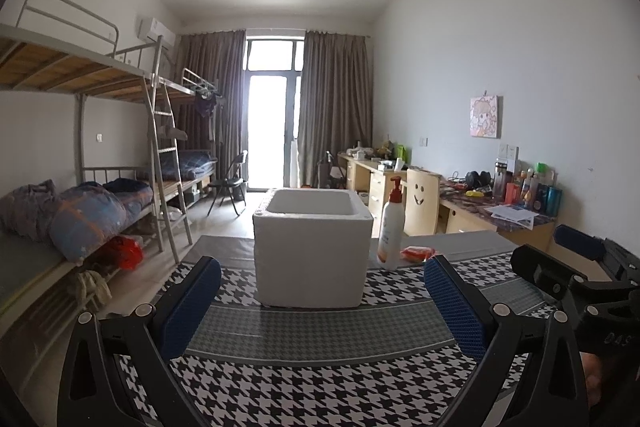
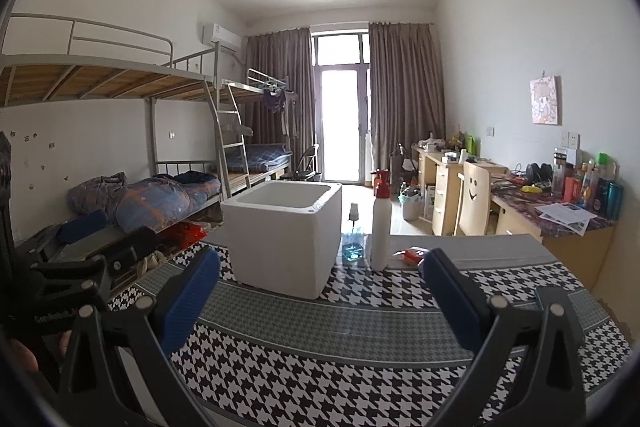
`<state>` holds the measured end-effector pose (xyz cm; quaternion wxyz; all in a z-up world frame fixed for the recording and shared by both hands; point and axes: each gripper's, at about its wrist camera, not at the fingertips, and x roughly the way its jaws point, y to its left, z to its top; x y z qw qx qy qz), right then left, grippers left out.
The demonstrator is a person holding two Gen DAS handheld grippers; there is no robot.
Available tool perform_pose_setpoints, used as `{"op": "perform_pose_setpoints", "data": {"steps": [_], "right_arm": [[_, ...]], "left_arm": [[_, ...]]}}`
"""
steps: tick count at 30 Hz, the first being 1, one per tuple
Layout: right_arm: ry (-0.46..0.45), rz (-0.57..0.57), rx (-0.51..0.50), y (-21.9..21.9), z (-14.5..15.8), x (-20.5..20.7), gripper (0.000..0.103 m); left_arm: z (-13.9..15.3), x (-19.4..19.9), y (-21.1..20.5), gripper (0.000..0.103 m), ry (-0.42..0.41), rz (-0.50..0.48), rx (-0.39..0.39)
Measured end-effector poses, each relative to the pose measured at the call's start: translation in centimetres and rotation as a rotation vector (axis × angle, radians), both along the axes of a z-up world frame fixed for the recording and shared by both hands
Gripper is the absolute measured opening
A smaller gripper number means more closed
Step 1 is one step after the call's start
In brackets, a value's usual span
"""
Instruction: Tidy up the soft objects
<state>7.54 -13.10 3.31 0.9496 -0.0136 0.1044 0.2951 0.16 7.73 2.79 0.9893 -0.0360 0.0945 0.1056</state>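
A white foam box (image 1: 312, 247) (image 2: 280, 239) stands open-topped on the houndstooth tablecloth (image 1: 320, 387) (image 2: 340, 367). To its right are a white pump bottle (image 1: 392, 227) (image 2: 380, 227) and a flat orange packet (image 1: 418, 253) (image 2: 412, 255). A small blue-tinted bottle (image 2: 354, 243) shows only in the right wrist view, between box and pump bottle. My left gripper (image 1: 322, 263) (image 2: 110, 233) is open and empty, short of the box. My right gripper (image 2: 320, 259) (image 1: 556, 251) is open too, holding nothing, beside the left one. The box's inside is hidden.
Metal bunk beds (image 1: 100, 187) with bundled bedding line the left wall. Wooden desks (image 2: 560, 223) crowded with bottles and papers run along the right wall, with a smiley-backed chair (image 1: 420, 203). A folding chair (image 1: 230, 183) stands near the curtained balcony door.
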Motion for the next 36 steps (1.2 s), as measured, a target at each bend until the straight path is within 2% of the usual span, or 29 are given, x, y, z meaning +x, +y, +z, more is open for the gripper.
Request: {"op": "perform_pose_setpoints", "data": {"steps": [13, 18, 36], "right_arm": [[0.009, -0.013, 0.01, -0.5, -1.3, 0.2, 0.102], [0.011, -0.008, 0.014, -0.6, -1.8, -0.1, 0.102], [0.026, -0.038, 0.023, -1.0, -3.4, -0.8, 0.102]], "left_arm": [[-1.1, 0.2, -0.2, 0.102, 0.013, -0.001, 0.004], [-1.5, -0.3, -0.6, 0.102, -0.003, 0.004, 0.033], [-2.5, -0.9, -0.7, 0.102, 0.015, -0.008, 0.012]]}}
